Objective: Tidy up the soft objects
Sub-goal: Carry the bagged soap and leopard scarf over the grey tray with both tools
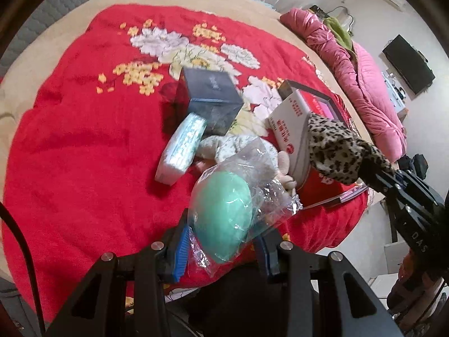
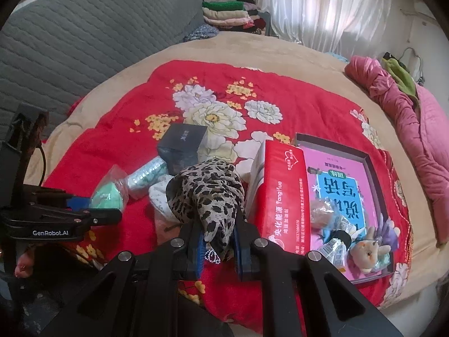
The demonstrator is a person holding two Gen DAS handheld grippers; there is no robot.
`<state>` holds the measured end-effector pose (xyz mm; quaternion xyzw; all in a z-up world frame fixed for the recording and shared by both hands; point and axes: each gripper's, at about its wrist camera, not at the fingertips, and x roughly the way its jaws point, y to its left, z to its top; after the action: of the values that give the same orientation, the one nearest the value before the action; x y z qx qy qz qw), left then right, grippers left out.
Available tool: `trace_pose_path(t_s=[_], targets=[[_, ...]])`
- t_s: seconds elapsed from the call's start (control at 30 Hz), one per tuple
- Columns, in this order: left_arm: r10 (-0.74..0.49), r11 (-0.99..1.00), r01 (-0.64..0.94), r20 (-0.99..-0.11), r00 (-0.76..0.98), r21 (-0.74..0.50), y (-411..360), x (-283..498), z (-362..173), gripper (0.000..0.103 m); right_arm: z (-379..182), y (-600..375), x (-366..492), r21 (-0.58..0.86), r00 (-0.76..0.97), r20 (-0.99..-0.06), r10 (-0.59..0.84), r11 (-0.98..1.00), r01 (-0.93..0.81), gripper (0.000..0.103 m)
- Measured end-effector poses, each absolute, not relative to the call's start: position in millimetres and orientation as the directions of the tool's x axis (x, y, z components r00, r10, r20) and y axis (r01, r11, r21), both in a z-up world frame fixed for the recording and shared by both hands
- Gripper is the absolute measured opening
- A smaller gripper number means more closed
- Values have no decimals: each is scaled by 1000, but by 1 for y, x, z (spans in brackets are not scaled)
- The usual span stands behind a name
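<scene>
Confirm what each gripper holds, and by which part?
Left gripper: bagged green sponge, held across its near end. Right gripper: leopard-print cloth, pinched at one bunched end.

Light: I am seeing daylight glowing through the white curtain point(image 2: 322, 8).
Edges: fisheye bending, corners vignetting black.
Focus: slight softness throughout.

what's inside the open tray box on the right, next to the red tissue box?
In the open tray box: a pink-and-blue book lying flat, with a small plush toy, crinkled wrappers and a brownish wrapped lump on it. Whatever lies beneath the book is covered.
</scene>
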<state>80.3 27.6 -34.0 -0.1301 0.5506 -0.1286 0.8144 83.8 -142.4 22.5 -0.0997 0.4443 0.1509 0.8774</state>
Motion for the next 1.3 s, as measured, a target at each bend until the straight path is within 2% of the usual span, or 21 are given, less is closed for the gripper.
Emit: trace_pose_path(t_s=[0.5, 0.77, 1.3], targets=[[-336, 941, 170, -849, 408, -291, -27, 74, 11, 40, 52, -176, 68, 16, 619, -759, 202, 956, -292, 16], [-351, 929, 264, -840, 414, -258, -77, 75, 32, 40, 74, -231, 61, 41, 681, -719, 142, 986, -163, 16], [-383, 903, 358, -825, 417, -238, -140, 93, 53, 40, 100, -320, 42, 83, 758, -652, -2, 994, 75, 16]])
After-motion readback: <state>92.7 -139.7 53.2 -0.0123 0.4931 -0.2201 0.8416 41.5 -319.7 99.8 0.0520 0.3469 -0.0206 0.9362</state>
